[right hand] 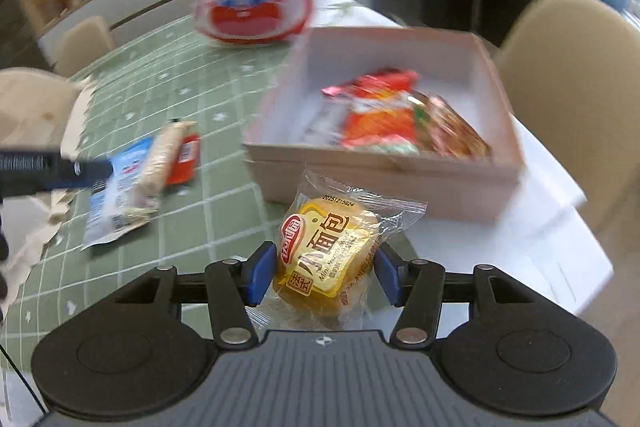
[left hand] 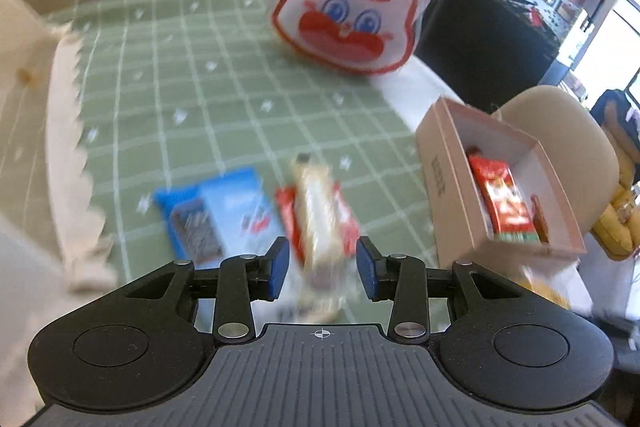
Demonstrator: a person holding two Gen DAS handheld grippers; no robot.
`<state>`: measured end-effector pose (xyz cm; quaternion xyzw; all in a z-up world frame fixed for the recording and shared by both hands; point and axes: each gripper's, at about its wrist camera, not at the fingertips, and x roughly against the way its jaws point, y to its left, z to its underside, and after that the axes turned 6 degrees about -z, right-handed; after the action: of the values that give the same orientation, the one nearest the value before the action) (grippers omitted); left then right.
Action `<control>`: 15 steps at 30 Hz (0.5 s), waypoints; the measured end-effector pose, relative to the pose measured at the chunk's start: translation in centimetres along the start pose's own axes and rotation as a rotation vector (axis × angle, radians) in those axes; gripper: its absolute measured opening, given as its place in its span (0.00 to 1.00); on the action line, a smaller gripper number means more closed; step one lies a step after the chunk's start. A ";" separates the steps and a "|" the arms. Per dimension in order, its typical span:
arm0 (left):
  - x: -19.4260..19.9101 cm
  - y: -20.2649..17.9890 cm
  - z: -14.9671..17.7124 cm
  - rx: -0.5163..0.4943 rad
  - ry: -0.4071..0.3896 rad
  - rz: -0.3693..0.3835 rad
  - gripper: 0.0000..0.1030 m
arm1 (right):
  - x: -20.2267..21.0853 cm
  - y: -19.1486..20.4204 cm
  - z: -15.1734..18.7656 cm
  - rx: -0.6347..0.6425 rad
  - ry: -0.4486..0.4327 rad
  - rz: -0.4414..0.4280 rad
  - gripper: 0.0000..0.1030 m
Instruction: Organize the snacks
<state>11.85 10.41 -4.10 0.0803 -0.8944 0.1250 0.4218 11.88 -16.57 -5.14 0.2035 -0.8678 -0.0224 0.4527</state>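
Observation:
My left gripper (left hand: pixel 322 269) is open above a beige snack bar (left hand: pixel 320 219) that lies between its blue pads on top of a red packet (left hand: pixel 290 223). A blue packet (left hand: pixel 216 215) lies to their left. My right gripper (right hand: pixel 326 277) is shut on a yellow mini bread packet (right hand: pixel 332 255), just in front of the pink box (right hand: pixel 384 171). The box holds red and orange snack packets (right hand: pixel 380 115). It also shows in the left wrist view (left hand: pixel 444 195) with a red packet (left hand: pixel 502 199) inside. The left gripper's finger (right hand: pixel 52 171) shows at the left edge of the right wrist view.
A large bunny-face bag (left hand: pixel 346 1) stands at the back of the green checked tablecloth (left hand: pixel 200 87). Beige chairs (left hand: pixel 568 147) stand around the table. The table's right edge lies just past the box. A cream lace cloth (left hand: pixel 68 147) lies at the left.

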 end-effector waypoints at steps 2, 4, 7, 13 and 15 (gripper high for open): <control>-1.5 -0.7 -1.1 -0.036 -0.008 -0.032 0.40 | 0.4 -0.7 0.7 -0.035 -0.005 -0.006 0.65; -3.1 -1.3 -1.8 -0.063 0.001 -0.045 0.40 | 0.9 -0.7 1.2 -0.043 -0.017 0.000 0.70; -5.3 -2.0 -2.1 -0.097 0.034 -0.055 0.40 | 1.5 0.0 1.6 -0.005 -0.039 0.033 0.70; -7.9 -1.7 -1.2 -0.106 0.085 -0.051 0.42 | 2.0 1.7 1.6 0.121 -0.091 0.063 0.70; -7.7 -1.3 -0.9 -0.100 0.069 -0.030 0.34 | 2.0 2.5 1.4 0.169 -0.106 0.059 0.70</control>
<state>17.66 9.76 -9.28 0.0684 -0.8831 0.0765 0.4579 8.88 -15.20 -3.86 0.2139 -0.8949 0.0533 0.3881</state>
